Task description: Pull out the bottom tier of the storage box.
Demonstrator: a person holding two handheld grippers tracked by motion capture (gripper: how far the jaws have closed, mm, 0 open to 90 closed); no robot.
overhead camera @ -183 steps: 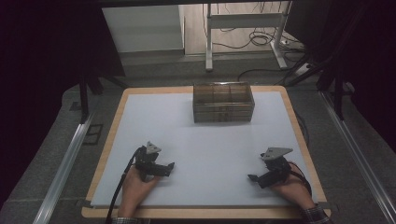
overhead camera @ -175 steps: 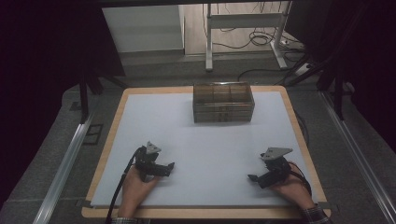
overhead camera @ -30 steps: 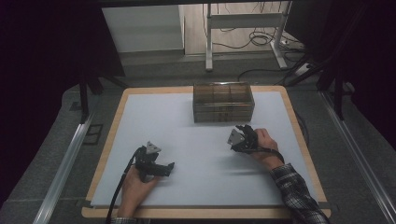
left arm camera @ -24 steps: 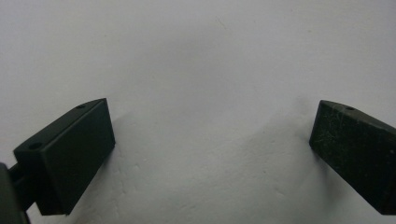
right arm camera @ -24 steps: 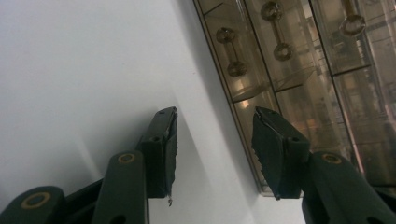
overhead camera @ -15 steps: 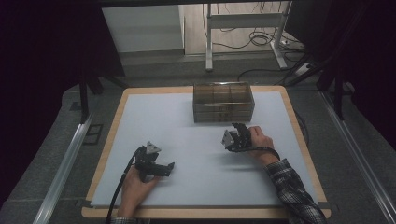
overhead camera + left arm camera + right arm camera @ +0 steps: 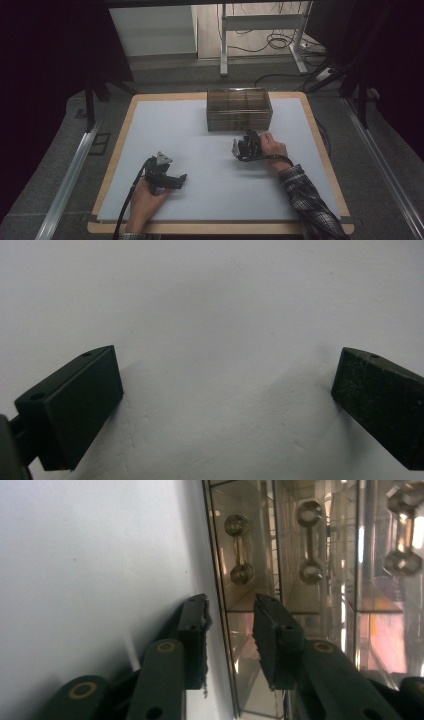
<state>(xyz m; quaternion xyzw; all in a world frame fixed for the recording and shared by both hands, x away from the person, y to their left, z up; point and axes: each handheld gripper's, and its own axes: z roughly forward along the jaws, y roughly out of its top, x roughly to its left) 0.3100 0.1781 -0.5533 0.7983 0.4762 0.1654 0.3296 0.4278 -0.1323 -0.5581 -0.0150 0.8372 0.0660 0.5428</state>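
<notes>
The right tongs (image 7: 239,148), jaws a little apart and empty, sit just in front of the clear brown plastic drawer box (image 7: 239,108) at the white worktop's (image 7: 175,130) far edge. The next move is likely gripping a dumbbell-shaped drawer handle (image 7: 238,549). The left tongs (image 7: 176,178) rest wide apart near the person.

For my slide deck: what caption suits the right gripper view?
Right tool, jaws slightly apart, nears the front of a clear drawer box on the white table.

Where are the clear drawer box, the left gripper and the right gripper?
clear drawer box (image 7: 239,102): high view, on its top face.
left gripper (image 7: 181,178): high view, midway between its fingertips.
right gripper (image 7: 236,148): high view, midway between its fingertips.
</notes>
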